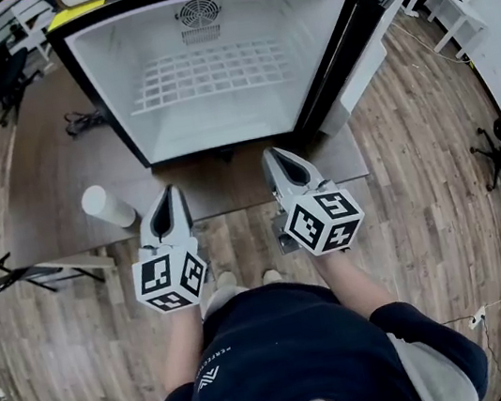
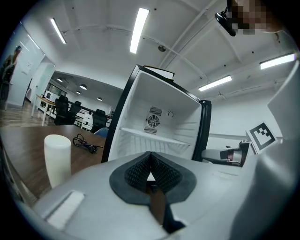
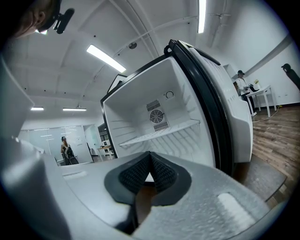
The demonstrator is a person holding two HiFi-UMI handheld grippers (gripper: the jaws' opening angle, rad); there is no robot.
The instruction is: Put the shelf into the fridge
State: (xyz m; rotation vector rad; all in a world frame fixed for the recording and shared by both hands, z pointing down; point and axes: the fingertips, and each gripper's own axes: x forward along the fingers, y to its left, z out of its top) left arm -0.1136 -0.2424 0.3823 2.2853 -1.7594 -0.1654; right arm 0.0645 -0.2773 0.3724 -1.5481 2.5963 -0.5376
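While a white cylinder (image 1: 107, 206) stands upright on the floor at far left, the left claw (image 1: 171, 197) near it is pressed fully together, holding nothing. Shelf (image 1: 210, 73) sits level inside the open fridge (image 1: 108, 90) ahead. Right claw (image 1: 275, 158) likewise closed tight, empty.
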